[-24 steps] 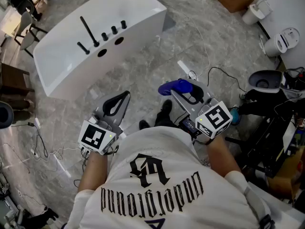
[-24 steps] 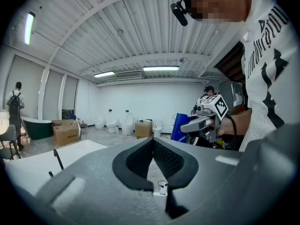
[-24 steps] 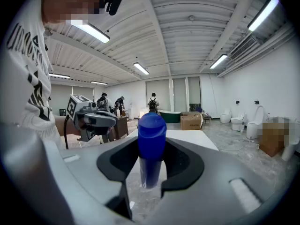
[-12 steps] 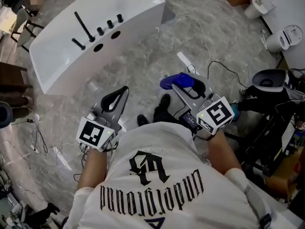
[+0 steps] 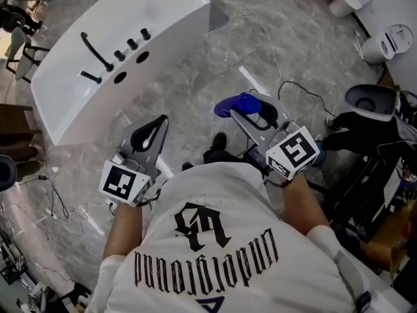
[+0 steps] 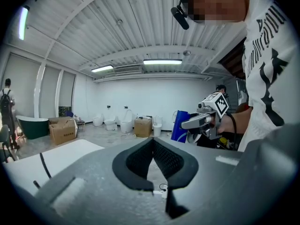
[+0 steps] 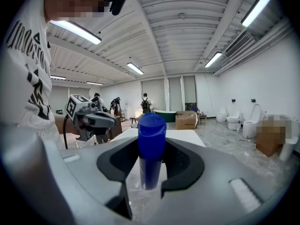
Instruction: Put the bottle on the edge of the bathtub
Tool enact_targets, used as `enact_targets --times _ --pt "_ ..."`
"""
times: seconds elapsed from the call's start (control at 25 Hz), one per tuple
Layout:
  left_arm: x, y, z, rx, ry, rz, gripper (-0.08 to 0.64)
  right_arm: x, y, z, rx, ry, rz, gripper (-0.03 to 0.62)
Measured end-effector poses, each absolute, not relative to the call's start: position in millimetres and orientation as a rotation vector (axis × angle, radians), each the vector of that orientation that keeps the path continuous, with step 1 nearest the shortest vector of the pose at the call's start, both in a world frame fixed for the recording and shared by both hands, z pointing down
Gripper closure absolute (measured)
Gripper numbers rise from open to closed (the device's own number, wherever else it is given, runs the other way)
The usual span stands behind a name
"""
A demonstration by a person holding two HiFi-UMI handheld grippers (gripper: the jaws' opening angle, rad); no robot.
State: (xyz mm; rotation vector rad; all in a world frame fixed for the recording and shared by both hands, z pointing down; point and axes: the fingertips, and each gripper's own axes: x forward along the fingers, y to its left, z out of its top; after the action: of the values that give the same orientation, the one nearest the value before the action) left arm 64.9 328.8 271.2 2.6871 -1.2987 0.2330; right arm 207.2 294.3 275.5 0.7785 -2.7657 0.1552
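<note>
Blue plastic bottle (image 7: 151, 125) clamped in my right gripper (image 7: 151, 146), left gripper (image 6: 153, 143) closed empty; head view adds black taps (image 5: 132, 44) on white bathtub (image 5: 169, 18); grey marble floor (image 5: 195, 90)

White short-sleeved T-shirt (image 5: 215, 253) with black gothic lettering, black shoes (image 5: 218, 141), grey left tongs (image 5: 161, 119) and right tongs (image 5: 242, 108), black-and-white marker cubes

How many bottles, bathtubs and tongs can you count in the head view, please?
blue bottle: 1
white bathtub: 1
tongs: 2 (left tongs, right tongs)
Total: 4
</note>
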Motion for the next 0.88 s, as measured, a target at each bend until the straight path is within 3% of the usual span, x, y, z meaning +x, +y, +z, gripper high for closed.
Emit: enact_targets --times 0.44,0.88 --pt "138.4 242.8 272.4 2.673 -1.272 0.261 0.552 286.5 208.3 264.1 0.785 -2.801 0.186 0.436" --pt "103.1 167.8 282.7 2.675 -1.276 0.197 0.552 249.3 135.6 274.5 0.783 -2.775 0.199 0.436"
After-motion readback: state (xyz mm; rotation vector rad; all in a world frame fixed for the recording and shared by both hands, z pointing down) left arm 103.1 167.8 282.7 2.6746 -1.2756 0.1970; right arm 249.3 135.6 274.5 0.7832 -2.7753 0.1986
